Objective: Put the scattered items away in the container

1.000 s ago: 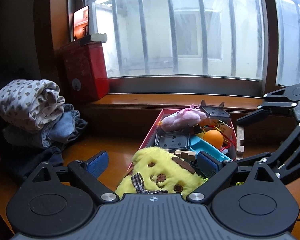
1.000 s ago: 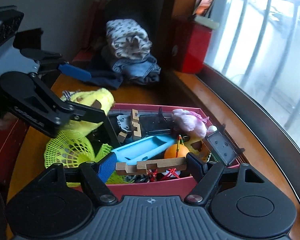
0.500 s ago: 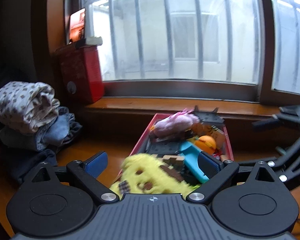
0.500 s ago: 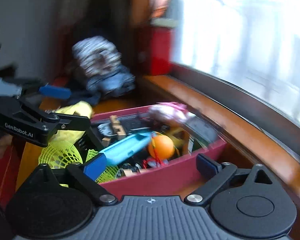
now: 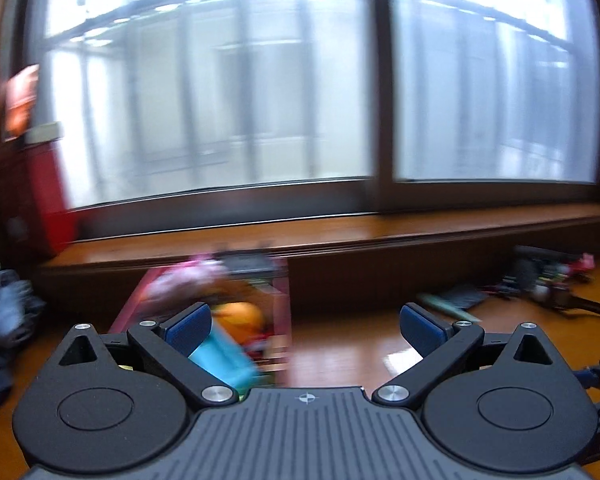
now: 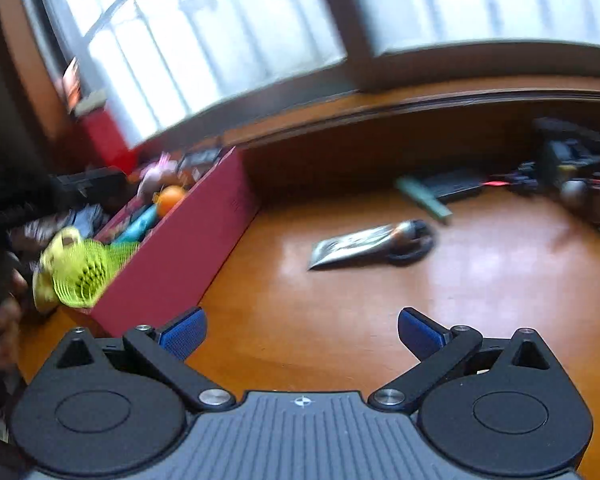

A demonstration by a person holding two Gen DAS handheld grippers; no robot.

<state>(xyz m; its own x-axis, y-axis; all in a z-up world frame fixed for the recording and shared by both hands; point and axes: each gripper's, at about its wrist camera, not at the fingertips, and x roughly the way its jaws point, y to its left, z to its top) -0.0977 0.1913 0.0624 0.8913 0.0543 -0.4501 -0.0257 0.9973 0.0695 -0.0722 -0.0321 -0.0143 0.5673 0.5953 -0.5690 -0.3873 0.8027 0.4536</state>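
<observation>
- Left wrist view: the left gripper [image 5: 306, 326] fills the lower part of the frame, its blue-padded fingers [image 5: 190, 326] spread wide apart with nothing between them.
- Just behind the left finger, lower left of centre, sits the red container [image 5: 282, 300], blurred; a turquoise piece [image 5: 224, 360], an orange ball [image 5: 240, 314] and a pink soft toy [image 5: 180, 284] show inside it.
- Bare wooden tabletop [image 5: 352, 344] lies between the pads and to the right of the container.
- At the right edge, near the sill, a dark clutter of gadgets [image 5: 548, 276] lies on the table, well apart from the container.
- A barred window [image 5: 220, 100] spans the upper frame; a red box [image 5: 36, 196] stands at the left edge.
- Right wrist view: the right gripper [image 6: 302, 326] sits at the bottom of the frame, jaws likewise wide apart and empty, over bare table.
- The container's red side wall [image 6: 188, 248] runs diagonally through the left half of the frame; the ball [image 6: 171, 198] and the turquoise piece [image 6: 140, 222] lie inside, and a yellow-green mesh item [image 6: 84, 276] hangs over its near corner.
- At centre right, apart from the container, a silver foil packet [image 6: 352, 246] lies flat on the table, touching a dark ring-shaped item [image 6: 414, 240] at its right end.
- Beyond it a green strip [image 6: 424, 198] lies near the sill, with the dark clutter [image 6: 572, 176] at the far right.
- A person's hand [image 6: 4, 328], blurred, shows at the left edge.
</observation>
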